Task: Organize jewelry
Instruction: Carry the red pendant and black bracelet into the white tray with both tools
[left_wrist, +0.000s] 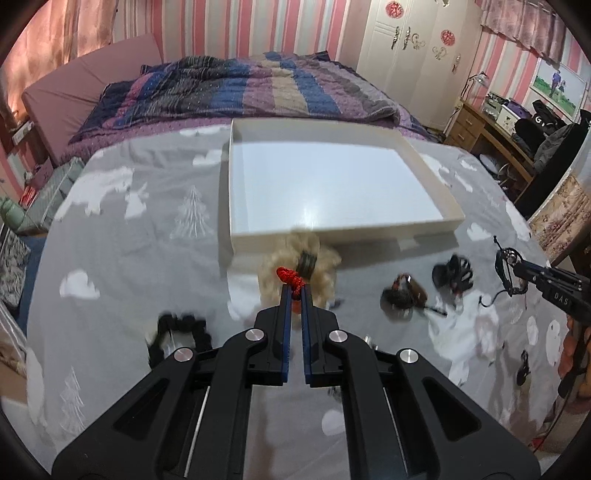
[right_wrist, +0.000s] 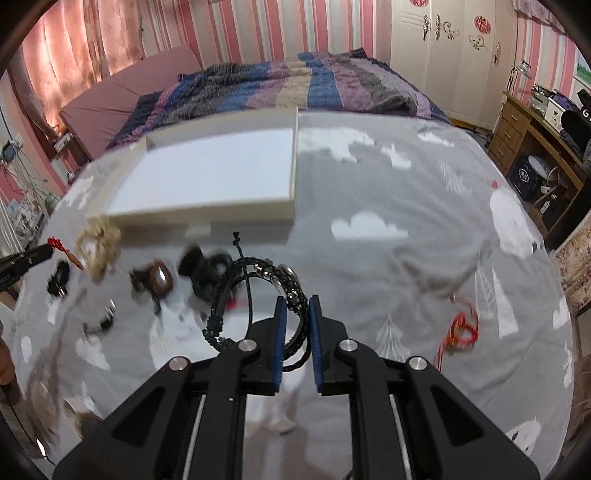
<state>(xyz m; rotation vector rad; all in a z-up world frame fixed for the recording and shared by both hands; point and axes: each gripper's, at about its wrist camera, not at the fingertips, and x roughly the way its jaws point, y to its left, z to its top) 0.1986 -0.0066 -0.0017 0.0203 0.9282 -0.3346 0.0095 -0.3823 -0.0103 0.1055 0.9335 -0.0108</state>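
Jewelry lies scattered on the grey bedspread (left_wrist: 155, 229) printed with white clouds and trees, and both of your grippers already carry a piece. Your left gripper (left_wrist: 294, 290) is clamped on a red braided cord (left_wrist: 290, 277), which pokes out past the blue pads at the fingertips. Just beyond those tips sits a pale frilly scrunchie (left_wrist: 295, 269) with a dark clip on it, and straight ahead of that the shallow white box (left_wrist: 436, 173) stands with its floor bare. To the right of your left gripper lie a brown hair clip (left_wrist: 404, 295) and a black hair accessory (left_wrist: 454, 275); to its lower left sits a blurred black beaded piece (left_wrist: 181, 325).

Your right gripper (right_wrist: 297, 301) is pinched on a black braided bracelet (right_wrist: 258, 291) with silver beads, its loops hanging out to the left of the fingers. The white box is ahead and to the left of this gripper. A red string bracelet (right_wrist: 463, 328) rests on the bedspread off to its right, well apart.
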